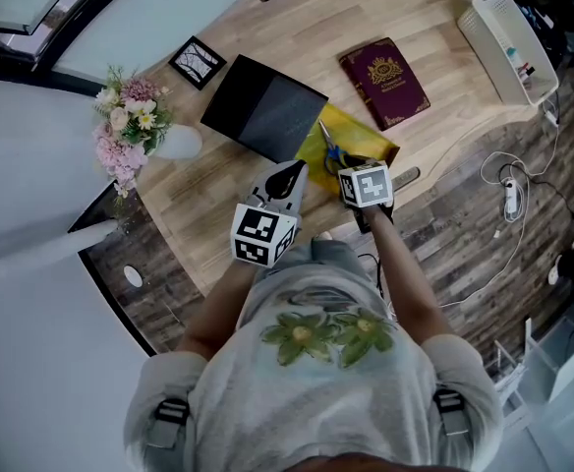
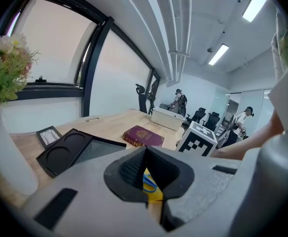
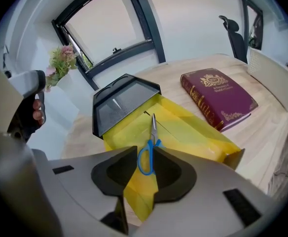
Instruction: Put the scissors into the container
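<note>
Blue-handled scissors [image 3: 152,127] point away from me, their handle loops wedged between the jaws of my right gripper [image 3: 145,152], which is shut on them. They hang over a crumpled yellow bag [image 3: 183,132]. In the head view the scissors [image 1: 326,144] and right gripper [image 1: 351,163] are above that bag [image 1: 366,136] near the table's front edge. The black container [image 1: 264,106] sits just beyond, partly on the bag; it also shows in the right gripper view [image 3: 124,102] and the left gripper view [image 2: 72,152]. My left gripper [image 1: 292,172] hovers beside the right one, shut and empty [image 2: 146,149].
A maroon book [image 1: 383,82] lies right of the container. A flower vase [image 1: 130,126] and a small picture frame [image 1: 197,62] stand at the left of the wooden table [image 1: 366,18]. A white box [image 1: 508,42] sits at the far right. Cables [image 1: 511,190] lie on the floor.
</note>
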`<state>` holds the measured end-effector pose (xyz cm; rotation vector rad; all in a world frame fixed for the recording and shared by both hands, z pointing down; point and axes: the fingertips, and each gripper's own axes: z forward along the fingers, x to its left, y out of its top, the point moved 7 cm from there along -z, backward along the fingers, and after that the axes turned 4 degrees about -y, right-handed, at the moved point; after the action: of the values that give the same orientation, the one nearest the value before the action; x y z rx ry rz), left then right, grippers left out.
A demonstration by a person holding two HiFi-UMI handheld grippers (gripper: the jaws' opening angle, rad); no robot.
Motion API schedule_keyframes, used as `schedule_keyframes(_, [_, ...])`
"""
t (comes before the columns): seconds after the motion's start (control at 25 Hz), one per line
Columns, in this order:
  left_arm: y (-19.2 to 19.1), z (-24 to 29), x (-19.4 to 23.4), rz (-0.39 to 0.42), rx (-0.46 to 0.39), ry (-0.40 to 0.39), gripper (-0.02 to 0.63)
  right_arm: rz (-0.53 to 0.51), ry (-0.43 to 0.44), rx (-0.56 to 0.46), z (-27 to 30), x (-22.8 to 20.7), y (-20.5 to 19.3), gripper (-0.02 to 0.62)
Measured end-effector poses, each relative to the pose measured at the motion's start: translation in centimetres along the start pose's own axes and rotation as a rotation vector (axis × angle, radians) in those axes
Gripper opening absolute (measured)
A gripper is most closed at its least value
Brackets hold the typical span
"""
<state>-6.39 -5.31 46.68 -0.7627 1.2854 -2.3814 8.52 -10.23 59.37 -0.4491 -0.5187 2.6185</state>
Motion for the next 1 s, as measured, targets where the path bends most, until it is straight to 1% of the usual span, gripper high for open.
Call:
schedule_keyframes(0.2, [0.0, -0.4, -0.7, 0.007, -0.005, -0.003, 0.006, 0.02, 0.004, -0.073, -2.2, 0.4, 0.3, 0.023])
schedule_keyframes(0.4, [-0.4, -0.9, -1.2, 0.019, 0.005, 0.009, 0.006, 0.046, 0.018, -0.139, -4.5, 0.7, -0.2, 0.006])
schedule_keyframes(0.64, [-0.7, -1.5, -1.5, 0.005, -0.006, 0.017, 0.006, 0.116, 0.139, -0.324, -8.1, 1.7, 0.0, 0.005])
schedule_keyframes(0.72, [-0.7, -1.7, -1.6, -0.01, -0.01, 0.012, 0.006, 0.098, 0.135, -0.353, -9.1, 2.0, 0.0, 0.005])
schedule_keyframes(0.84, [-0.8, -1.9, -1.9, -0.037, -0.015, -0.016, 0.006, 0.035, 0.11, -0.359, -10.0, 2.4, -0.3, 0.005])
schedule_keyframes(1.0, [-0.8, -2.0, -2.4, -0.037, -0.014, -0.032, 0.006, 0.007, 0.111, -0.378, -10.8, 3.0, -0.6, 0.005])
